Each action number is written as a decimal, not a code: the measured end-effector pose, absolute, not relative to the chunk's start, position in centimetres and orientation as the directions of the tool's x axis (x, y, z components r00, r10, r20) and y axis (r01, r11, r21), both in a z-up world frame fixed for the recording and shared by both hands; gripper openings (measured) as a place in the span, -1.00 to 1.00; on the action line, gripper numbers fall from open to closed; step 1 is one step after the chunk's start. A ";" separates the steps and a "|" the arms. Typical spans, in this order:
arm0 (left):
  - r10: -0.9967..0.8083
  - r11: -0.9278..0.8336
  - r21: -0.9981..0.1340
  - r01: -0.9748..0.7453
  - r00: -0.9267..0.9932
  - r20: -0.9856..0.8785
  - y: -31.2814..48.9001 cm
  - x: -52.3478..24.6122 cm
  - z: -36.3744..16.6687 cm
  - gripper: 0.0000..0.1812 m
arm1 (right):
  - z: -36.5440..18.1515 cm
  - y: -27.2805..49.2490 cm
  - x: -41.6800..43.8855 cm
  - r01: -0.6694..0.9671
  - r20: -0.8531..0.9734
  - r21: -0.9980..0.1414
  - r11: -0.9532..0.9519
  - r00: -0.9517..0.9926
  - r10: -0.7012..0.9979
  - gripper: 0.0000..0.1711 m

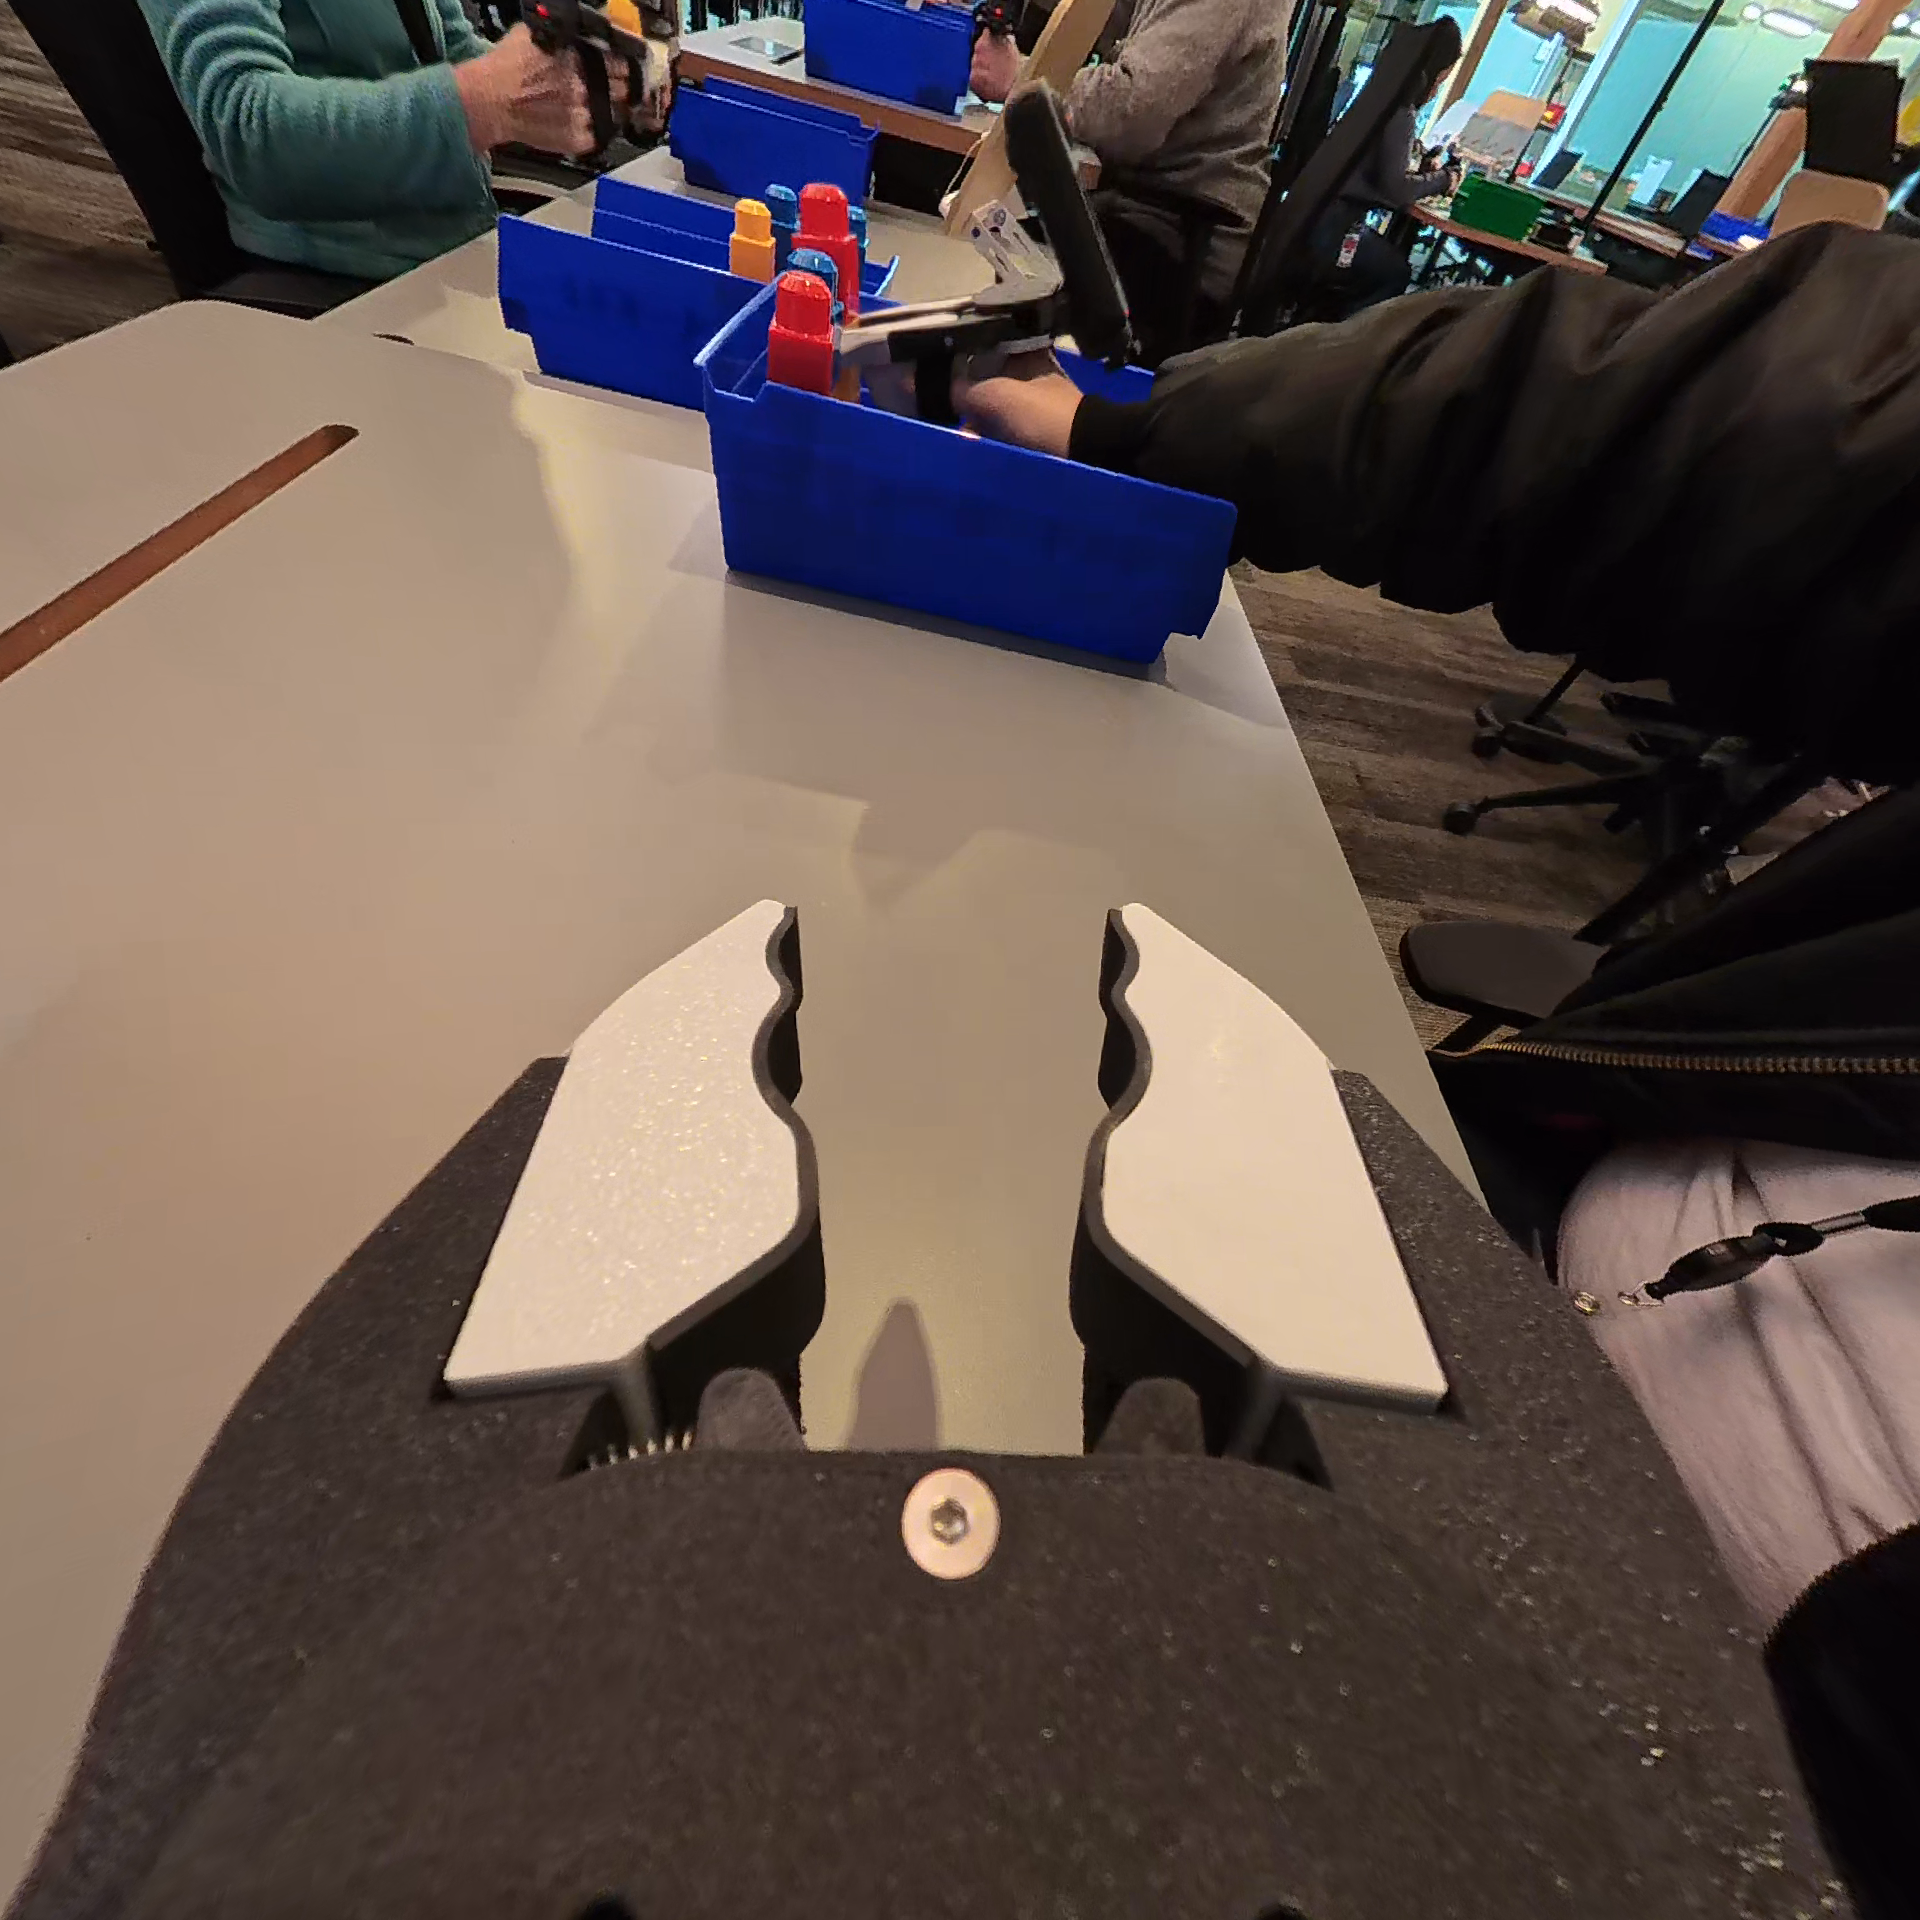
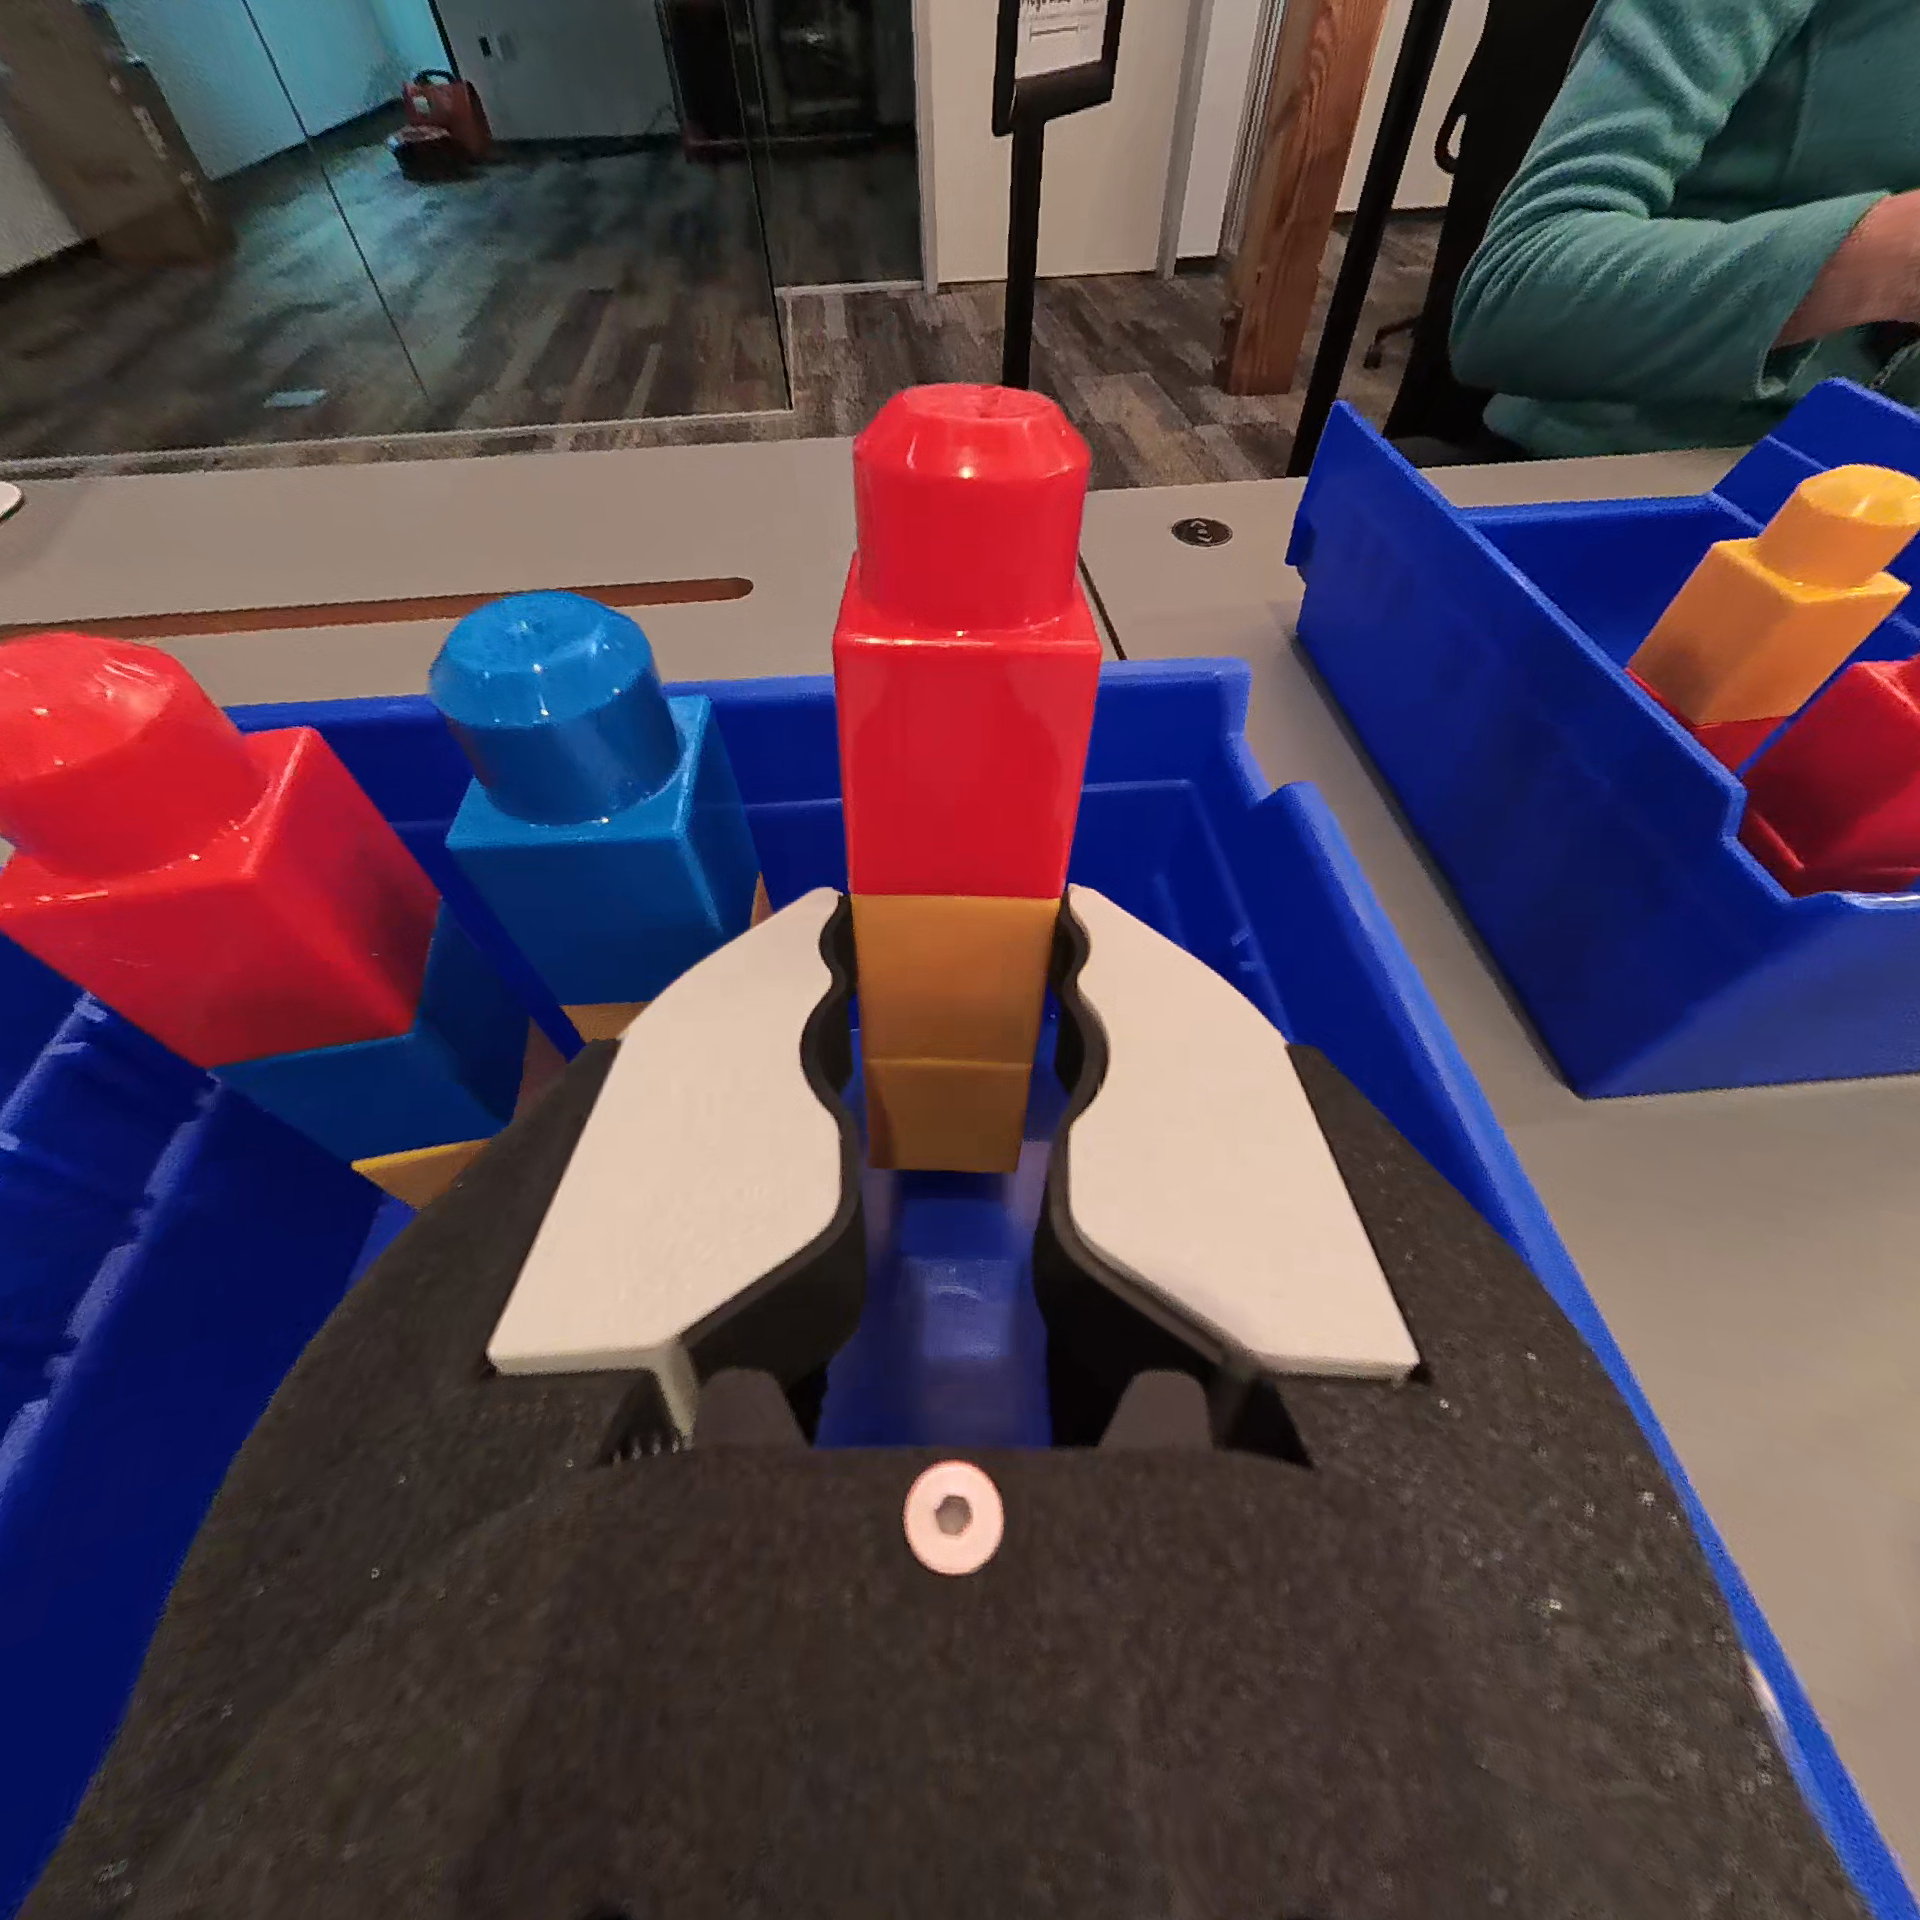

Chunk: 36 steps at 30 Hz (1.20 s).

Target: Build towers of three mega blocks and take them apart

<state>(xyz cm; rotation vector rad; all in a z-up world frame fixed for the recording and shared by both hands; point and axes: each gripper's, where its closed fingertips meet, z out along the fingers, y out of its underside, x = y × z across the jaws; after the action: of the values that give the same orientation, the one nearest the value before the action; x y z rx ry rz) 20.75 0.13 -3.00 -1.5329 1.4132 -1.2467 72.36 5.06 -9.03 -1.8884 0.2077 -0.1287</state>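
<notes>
My right gripper (image 2: 958, 971) sits low inside the blue bin (image 2: 1351, 883), its jaws closed narrow against the sides of a three-block tower (image 2: 961, 831). The fingertips (image 2: 1101, 966) press the upper yellow block (image 2: 951, 977); a second yellow block (image 2: 943, 1112) sits beneath it and a red block (image 2: 966, 748) caps the stack, which stands upright. I cannot tell whether the tower's base rests on the bin floor or is lifted just clear.

In the same bin, left of the held tower, stands a blue-topped tower (image 2: 592, 821), and left again a red-topped tower (image 2: 197, 862) with blue and yellow beneath. Both look tilted, though the wide lens may be doing that.

My left gripper (image 1: 951, 914) hovers over the grey table (image 1: 416, 831) on the near side of the blue bin, well apart from it, jaws spread wide with nothing between them.

Beyond the blue bin on the same table sits a second blue bin (image 2: 1507, 831) holding a yellow block (image 2: 1787, 623) stacked on red ones. Past that, a person in a teal sleeve (image 2: 1662, 208) sits at the table.

Writing: no brand or label is legible on the blocks or bins. A small round mark (image 2: 1201, 532) on the tabletop behind the bin is too small to read. A framed sign on a black stand (image 2: 1058, 52) at the back bears print.
</notes>
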 end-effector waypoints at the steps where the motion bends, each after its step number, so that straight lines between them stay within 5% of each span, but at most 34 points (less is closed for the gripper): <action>1: -0.981 -0.160 -0.938 -0.309 -0.059 0.187 0.1 20.7 -2.9 -0.39 | -9.3 5.1 72.5 -0.073 -0.006 -0.946 -0.316 0.978 -0.209 -0.58; 27: -0.979 -0.149 -0.938 -0.313 -0.084 0.184 -0.7 20.5 -2.4 -0.41 | -11.7 4.5 72.2 0.002 0.073 -0.881 -0.474 0.989 -0.130 -0.46; 36: -0.979 -0.150 -0.939 -0.309 -0.084 0.184 -0.9 20.4 -2.2 -0.40 | -8.4 0.7 72.1 0.038 0.132 -0.817 -0.576 0.984 -0.123 -0.42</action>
<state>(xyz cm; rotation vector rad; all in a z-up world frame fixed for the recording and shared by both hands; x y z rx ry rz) 20.43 -0.87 -2.17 -1.5118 1.4361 -1.2612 72.14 0.71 -8.38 -2.1745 0.0592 -0.2152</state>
